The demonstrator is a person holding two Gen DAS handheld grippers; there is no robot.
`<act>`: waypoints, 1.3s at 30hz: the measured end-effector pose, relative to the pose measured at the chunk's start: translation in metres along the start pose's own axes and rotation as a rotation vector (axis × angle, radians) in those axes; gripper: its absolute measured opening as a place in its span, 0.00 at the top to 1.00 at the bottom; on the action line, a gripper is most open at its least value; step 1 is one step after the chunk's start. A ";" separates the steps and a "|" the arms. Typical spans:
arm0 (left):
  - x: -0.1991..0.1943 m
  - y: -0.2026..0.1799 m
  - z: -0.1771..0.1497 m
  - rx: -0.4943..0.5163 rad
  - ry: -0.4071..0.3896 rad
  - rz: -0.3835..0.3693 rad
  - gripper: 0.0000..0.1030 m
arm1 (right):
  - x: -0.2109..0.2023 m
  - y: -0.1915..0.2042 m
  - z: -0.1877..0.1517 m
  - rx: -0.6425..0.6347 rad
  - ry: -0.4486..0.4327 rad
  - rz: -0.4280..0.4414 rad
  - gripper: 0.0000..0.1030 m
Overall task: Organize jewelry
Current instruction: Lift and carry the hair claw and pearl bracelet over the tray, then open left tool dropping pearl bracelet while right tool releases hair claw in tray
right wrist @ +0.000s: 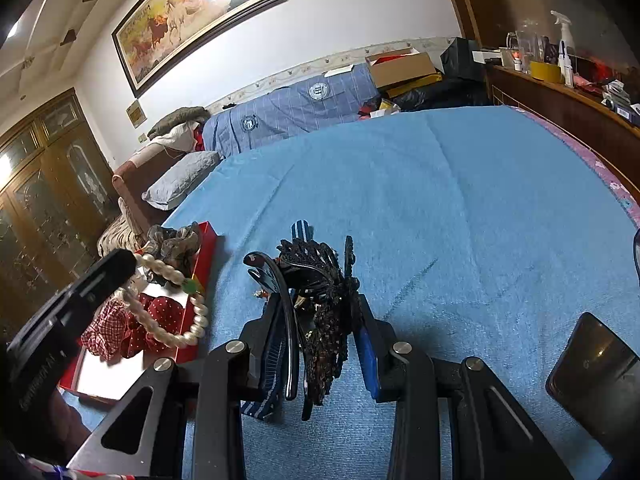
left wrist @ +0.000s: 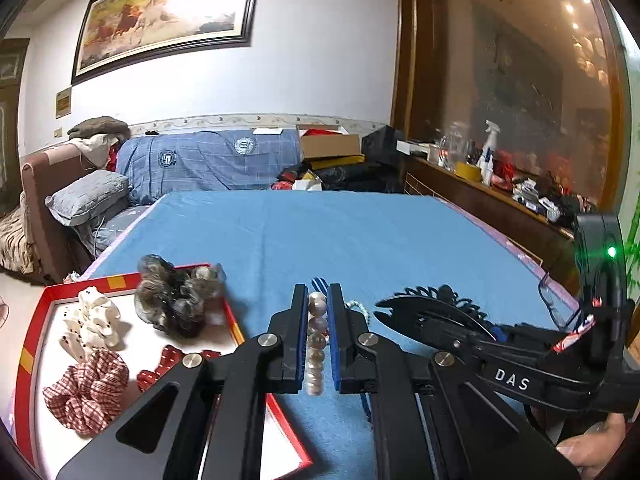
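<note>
L gripper [left wrist: 318, 334] pinches pearl bracelet [left wrist: 316, 344] by red tray [left wrist: 34, 344]; R gripper [right wrist: 320, 344] part-open, seemingly clamping black hair clip [right wrist: 316, 280].

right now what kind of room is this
Most likely a bedroom in a home. The work surface is a bed with a blue blanket; a grey pillow lies at its side, a wooden wardrobe stands by the wall, and a framed horse painting hangs above.

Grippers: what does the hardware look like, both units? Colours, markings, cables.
Both are matte black linkage frames with silver pivot bolts and triangular cut-outs. The left gripper has black fingers with blue pads; the right gripper has the same blue pads. The right unit carries white DAS lettering, a green LED and red-white-blue cabling.
</note>
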State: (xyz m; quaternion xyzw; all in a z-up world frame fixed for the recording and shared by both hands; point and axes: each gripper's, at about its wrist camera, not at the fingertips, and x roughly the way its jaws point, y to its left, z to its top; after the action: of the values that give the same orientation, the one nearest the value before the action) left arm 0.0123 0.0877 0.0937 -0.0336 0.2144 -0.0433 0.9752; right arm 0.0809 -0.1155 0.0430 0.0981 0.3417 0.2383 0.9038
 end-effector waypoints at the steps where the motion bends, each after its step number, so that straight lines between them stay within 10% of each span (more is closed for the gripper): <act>1: -0.002 0.004 0.002 -0.008 -0.008 0.006 0.92 | -0.001 0.000 0.000 0.001 -0.003 0.002 0.64; 24: -0.016 0.111 0.017 -0.289 -0.006 0.227 0.92 | 0.005 0.111 -0.011 -0.157 0.004 0.162 0.64; 39: 0.005 0.185 -0.006 -0.504 0.152 0.397 0.91 | 0.058 0.185 -0.038 -0.334 0.119 0.196 0.63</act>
State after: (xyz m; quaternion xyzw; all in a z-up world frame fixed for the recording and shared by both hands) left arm 0.0276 0.2709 0.0708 -0.2282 0.2927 0.1998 0.9068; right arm 0.0264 0.0743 0.0444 -0.0349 0.3390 0.3838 0.8582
